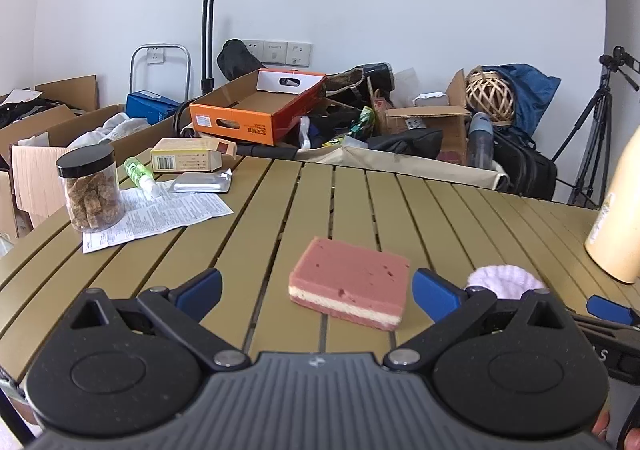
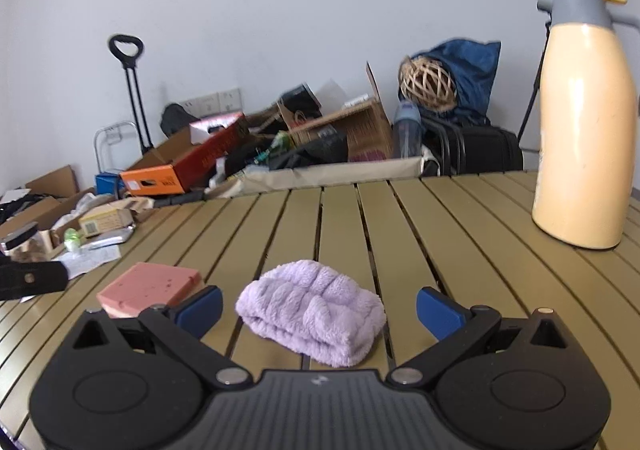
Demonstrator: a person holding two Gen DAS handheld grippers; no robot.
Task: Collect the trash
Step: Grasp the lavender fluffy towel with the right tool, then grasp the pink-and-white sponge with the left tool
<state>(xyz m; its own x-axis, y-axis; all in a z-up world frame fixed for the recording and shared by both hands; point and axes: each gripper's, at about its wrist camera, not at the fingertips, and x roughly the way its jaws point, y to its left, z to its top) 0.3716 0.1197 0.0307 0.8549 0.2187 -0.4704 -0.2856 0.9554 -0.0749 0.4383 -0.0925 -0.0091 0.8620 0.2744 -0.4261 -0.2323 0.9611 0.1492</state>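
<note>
On the slatted olive table lies a pink sponge with a cream layer, between the open fingers of my left gripper. A folded lilac cloth lies between the open fingers of my right gripper; it also shows in the left wrist view. At the table's far left lie a printed paper leaflet, a silver blister pack, a small yellow carton and a small green bottle. The sponge also shows in the right wrist view.
A clear jar with a black lid stands on the leaflet. A tall cream thermos jug stands at the right. Behind the table are an orange cardboard box, open cartons, bags, a tripod and a trolley handle.
</note>
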